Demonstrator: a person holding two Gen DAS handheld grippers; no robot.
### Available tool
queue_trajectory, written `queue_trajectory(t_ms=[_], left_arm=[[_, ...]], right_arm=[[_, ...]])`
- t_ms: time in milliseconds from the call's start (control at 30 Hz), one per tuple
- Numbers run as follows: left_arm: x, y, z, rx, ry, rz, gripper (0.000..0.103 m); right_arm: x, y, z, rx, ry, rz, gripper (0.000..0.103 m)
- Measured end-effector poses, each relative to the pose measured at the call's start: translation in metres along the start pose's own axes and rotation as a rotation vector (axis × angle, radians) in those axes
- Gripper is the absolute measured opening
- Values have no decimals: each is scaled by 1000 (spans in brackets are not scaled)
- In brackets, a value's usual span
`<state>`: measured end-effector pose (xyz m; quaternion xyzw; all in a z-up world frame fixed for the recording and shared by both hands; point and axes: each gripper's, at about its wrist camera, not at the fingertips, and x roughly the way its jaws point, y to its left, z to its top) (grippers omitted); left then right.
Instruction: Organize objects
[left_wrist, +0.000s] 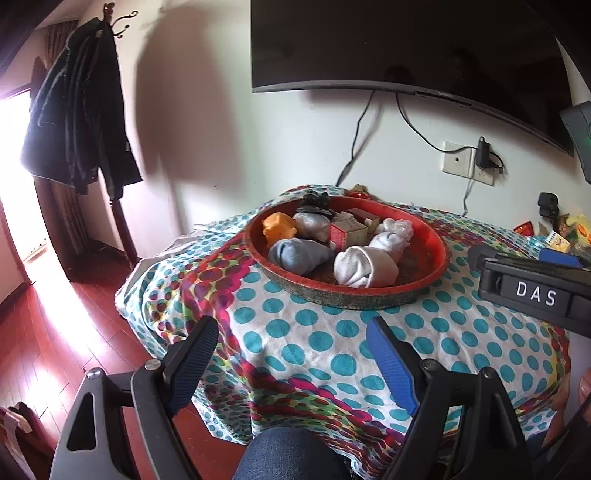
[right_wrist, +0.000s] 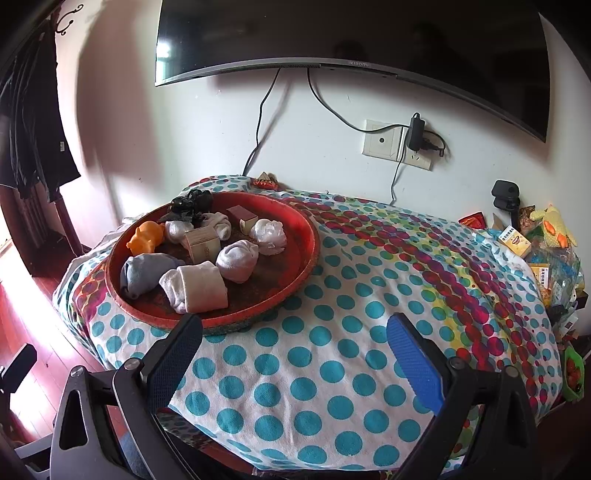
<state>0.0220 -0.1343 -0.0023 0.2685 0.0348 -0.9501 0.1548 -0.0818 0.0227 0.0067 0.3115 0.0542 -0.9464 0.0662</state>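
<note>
A round red tray (left_wrist: 439, 254) (right_wrist: 310, 236) sits on a dotted tablecloth (left_wrist: 314, 343) (right_wrist: 332, 369). It holds an orange toy pig (left_wrist: 279, 227) (right_wrist: 147, 235), a grey rolled sock (left_wrist: 299, 254) (right_wrist: 144, 271), white rolled socks (left_wrist: 364, 267) (right_wrist: 197, 286), small boxes (left_wrist: 347, 230) (right_wrist: 203, 243) and a black object (left_wrist: 314, 201) (right_wrist: 190, 203). My left gripper (left_wrist: 295, 328) is open, low at the table's near edge, short of the tray. My right gripper (right_wrist: 295, 328) is open too, just right of the tray's near rim. It also shows at the right of the left wrist view (left_wrist: 535, 291).
A pile of snack packets and small cartons (right_wrist: 543, 251) (left_wrist: 565, 236) crowds the table's right end. A small black camera (right_wrist: 506, 197) stands by the wall. Cables hang from a wall TV (right_wrist: 351, 33) to a socket (right_wrist: 399, 144). Coats on a rack (left_wrist: 77, 122) stand at the left. A knee in jeans (left_wrist: 291, 458) is below.
</note>
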Motion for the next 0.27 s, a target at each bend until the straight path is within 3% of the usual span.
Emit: queue_trajectory(t_ms=[267], left_arm=[[-6, -5, -1, 17, -47, 6, 85]], right_arm=[[-1, 1, -2, -4, 0, 8, 99]])
